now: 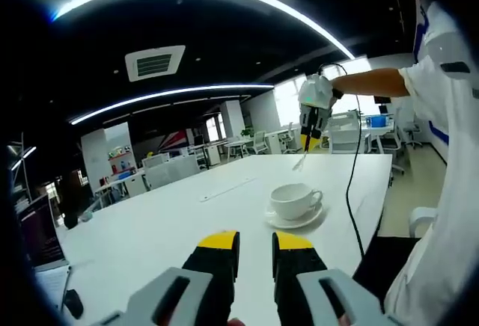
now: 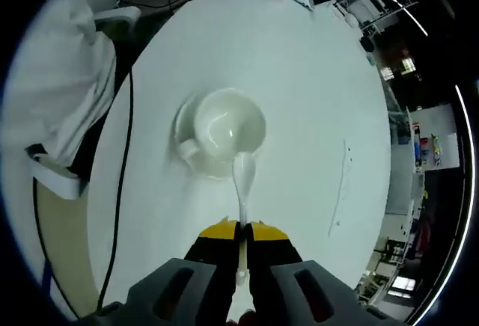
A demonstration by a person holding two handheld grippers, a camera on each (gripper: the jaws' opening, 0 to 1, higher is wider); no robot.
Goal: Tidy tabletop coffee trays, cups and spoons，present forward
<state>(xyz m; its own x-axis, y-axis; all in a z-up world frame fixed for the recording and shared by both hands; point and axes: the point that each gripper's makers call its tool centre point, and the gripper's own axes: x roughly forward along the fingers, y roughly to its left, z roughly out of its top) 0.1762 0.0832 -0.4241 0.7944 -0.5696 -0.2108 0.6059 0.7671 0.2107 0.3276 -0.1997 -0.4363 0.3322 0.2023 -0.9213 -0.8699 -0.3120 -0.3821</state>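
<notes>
The right gripper [image 2: 240, 230] is pinching a white spoon [image 2: 243, 184] by its handle, its bowl hanging over the near rim of the empty white cup [image 2: 228, 128] sitting on its saucer [image 2: 184, 128]; whether they touch is unclear. The left gripper [image 1: 255, 242] is hovering with jaws narrowly parted and holding nothing, the cup lying just beyond on the white table [image 1: 150, 229].
</notes>
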